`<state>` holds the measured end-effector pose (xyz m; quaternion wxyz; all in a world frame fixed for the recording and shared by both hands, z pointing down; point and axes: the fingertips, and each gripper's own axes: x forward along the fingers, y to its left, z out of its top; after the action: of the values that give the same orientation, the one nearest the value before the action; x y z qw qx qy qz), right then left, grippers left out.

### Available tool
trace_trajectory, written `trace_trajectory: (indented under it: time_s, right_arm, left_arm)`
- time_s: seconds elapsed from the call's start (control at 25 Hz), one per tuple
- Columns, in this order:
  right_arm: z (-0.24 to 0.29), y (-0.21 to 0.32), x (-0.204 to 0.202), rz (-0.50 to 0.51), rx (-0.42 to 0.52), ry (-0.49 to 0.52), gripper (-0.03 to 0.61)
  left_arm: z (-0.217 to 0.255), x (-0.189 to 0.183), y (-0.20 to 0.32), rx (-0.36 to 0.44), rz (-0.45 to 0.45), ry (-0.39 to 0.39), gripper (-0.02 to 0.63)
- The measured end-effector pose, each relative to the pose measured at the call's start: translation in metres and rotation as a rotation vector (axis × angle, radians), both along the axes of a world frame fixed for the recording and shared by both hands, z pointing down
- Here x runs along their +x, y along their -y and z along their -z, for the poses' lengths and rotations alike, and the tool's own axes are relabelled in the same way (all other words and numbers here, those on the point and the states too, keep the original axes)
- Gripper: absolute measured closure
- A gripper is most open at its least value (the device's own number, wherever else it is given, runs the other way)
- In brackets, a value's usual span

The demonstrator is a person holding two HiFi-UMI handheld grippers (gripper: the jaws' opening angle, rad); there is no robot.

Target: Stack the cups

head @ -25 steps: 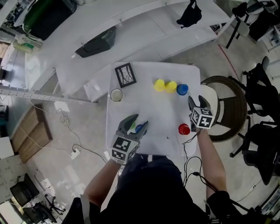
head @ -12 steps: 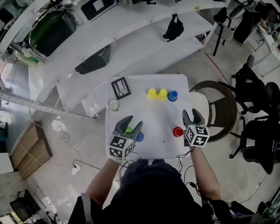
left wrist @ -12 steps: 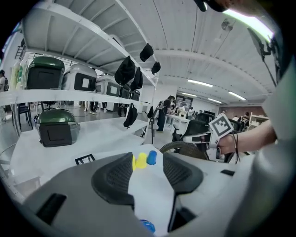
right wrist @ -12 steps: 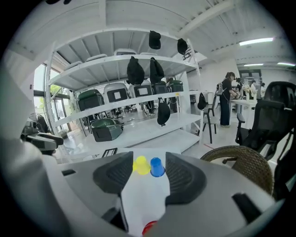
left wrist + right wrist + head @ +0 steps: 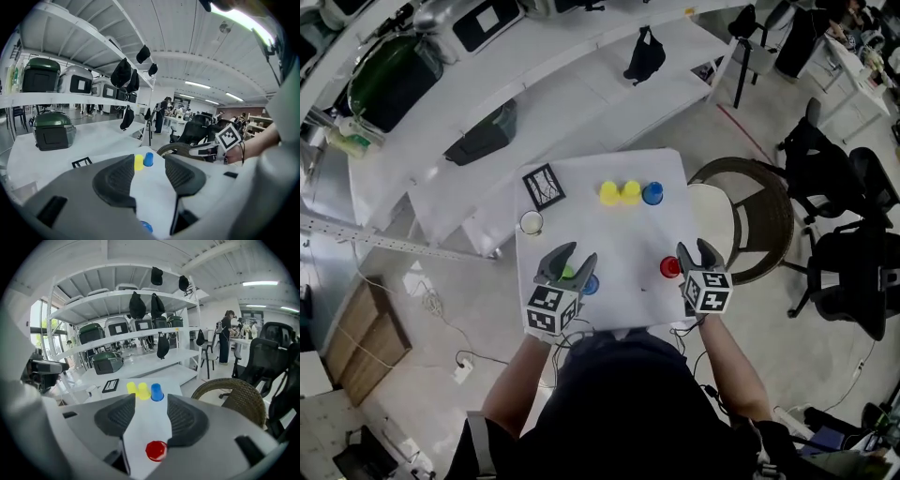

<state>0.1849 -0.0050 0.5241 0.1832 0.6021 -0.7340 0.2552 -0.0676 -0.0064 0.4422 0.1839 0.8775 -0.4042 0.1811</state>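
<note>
Right hand-held gripper [image 5: 695,250] has drawn back toward the near edge of the counter [image 5: 628,234] since the earlier frame. Its jaws have just been closing a little but stand wide, with nothing between them. Red cup [image 5: 670,267] sits just left of its tips. Left hand-held gripper [image 5: 575,259] is wide and empty over the near left part of the counter. Near blue cup [image 5: 590,284] is just beside it and green cup [image 5: 568,273] is partly hidden beneath. Yellow cups [image 5: 609,193] and far blue cup [image 5: 652,193] stand in a row at the far edge.
</note>
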Motion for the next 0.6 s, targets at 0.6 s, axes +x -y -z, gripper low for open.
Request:
trace_trajectory:
  time_s: [0.6]
  right_arm:
    - [-0.043, -0.042, -0.013, -0.017, -0.098, -0.007, 0.370]
  left_arm:
    - [-0.098, -0.058, -0.042, -0.160, -0.012, 0.197, 0.410]
